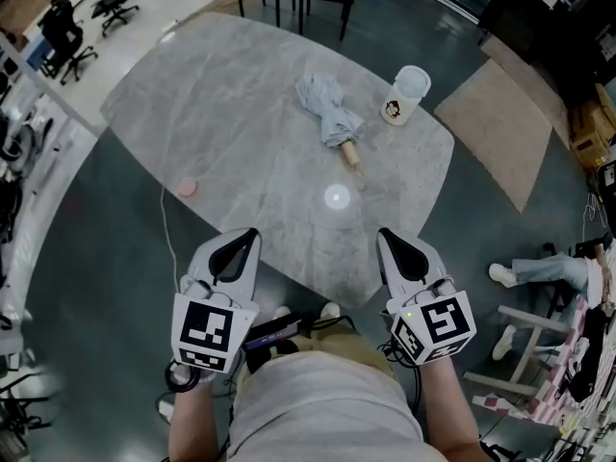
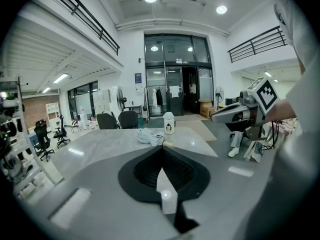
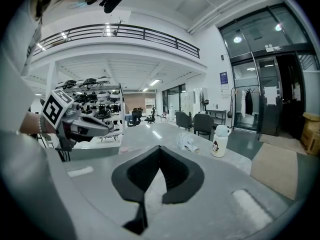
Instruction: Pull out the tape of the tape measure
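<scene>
Above the near edge of the marble table [image 1: 241,85], head view: the left gripper [image 1: 248,235] and right gripper [image 1: 385,235] hang side by side. A small pink tape measure [image 1: 187,187] lies ahead of the left one, untouched. Left gripper view: jaws pressed together, nothing between. Right gripper view: likewise closed, empty.

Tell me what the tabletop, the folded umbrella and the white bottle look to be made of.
Tabletop: grey and veined like marble, so stone or a stone-look slab; polished, since a bright light spot reflects off it. Umbrella: soft, creased, pale fabric; its handle is tan, probably wood. Bottle: white and smooth, plastic or coated metal, can't tell which.
</scene>
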A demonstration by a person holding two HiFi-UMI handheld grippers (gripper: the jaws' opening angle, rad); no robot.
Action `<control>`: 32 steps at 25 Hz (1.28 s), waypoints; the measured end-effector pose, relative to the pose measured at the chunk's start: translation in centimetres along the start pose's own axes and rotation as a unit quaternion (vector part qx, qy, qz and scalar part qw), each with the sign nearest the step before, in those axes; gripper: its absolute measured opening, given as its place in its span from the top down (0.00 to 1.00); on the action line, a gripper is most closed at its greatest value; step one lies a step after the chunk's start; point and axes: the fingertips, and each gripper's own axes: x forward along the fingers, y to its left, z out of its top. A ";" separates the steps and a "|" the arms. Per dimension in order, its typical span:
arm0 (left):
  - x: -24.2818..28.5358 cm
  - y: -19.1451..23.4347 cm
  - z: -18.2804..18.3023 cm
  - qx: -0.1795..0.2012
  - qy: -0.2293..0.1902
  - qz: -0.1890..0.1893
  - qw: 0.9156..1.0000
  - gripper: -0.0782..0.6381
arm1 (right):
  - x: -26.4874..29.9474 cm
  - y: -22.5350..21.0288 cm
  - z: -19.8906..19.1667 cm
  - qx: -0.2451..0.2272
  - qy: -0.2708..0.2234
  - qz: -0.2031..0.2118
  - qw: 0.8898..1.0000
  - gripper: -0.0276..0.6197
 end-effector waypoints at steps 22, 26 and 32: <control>0.5 -0.1 -0.2 -0.007 0.004 -0.003 1.000 0.87 | 0.5 0.3 -0.2 -0.013 0.007 0.009 1.000 0.95; 0.6 -0.2 -0.3 -0.008 0.004 -0.004 1.000 0.87 | 0.4 0.2 -0.4 -0.013 0.008 0.008 1.000 0.96; 0.6 -0.3 -0.3 -0.008 0.004 -0.005 1.000 0.87 | 0.3 0.3 -0.5 -0.016 0.013 0.009 1.000 0.95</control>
